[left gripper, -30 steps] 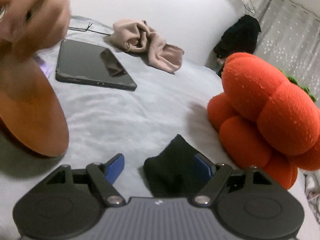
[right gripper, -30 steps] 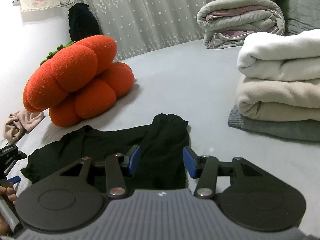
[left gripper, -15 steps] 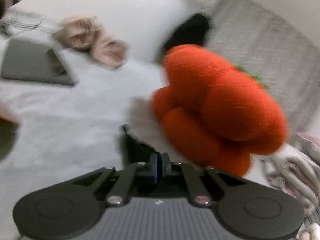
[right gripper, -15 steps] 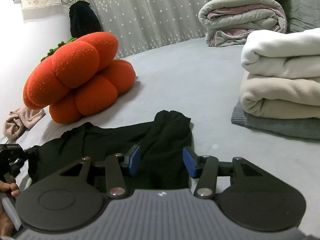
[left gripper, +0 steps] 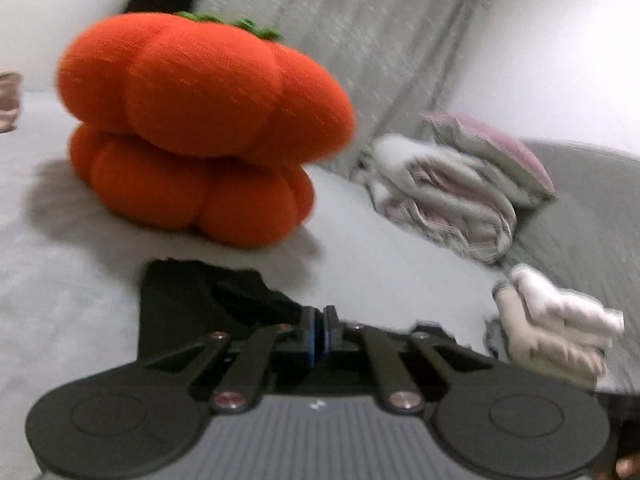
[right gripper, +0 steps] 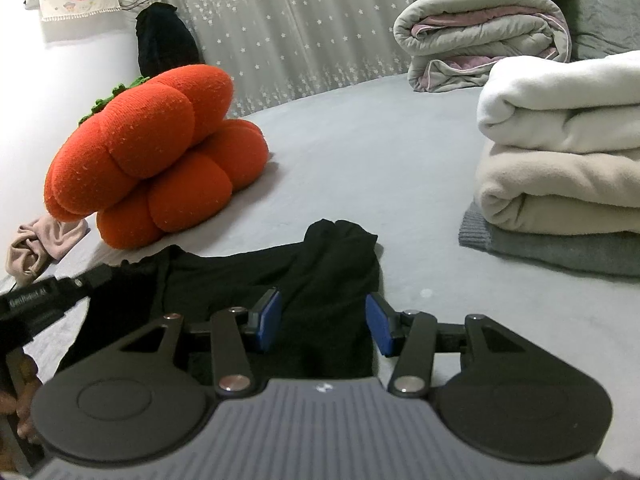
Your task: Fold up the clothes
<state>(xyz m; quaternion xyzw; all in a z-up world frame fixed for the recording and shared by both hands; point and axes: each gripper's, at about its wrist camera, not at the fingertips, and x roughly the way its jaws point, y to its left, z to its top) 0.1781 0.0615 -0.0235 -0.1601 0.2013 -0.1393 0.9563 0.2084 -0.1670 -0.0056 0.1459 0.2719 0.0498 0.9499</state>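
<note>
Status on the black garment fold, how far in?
Done: three folded items are stacked on the bed. In hand: the left claw is shut on an edge of the black garment, which lies spread and unfolded. The right claw hangs open over its other end, gripping nothing. Left: the whole fold, plus the crumpled beige piece beside the orange plush.

Big orange pumpkin-looking plush with a green top sits on the grey bed, leaning a bit. Behind it there's a star-patterned grey curtain and something dark and black against the wall. A rolled-up grey and pink quilt lies at the far end, and a crumpled beige cloth sits just beside the plush.
</note>
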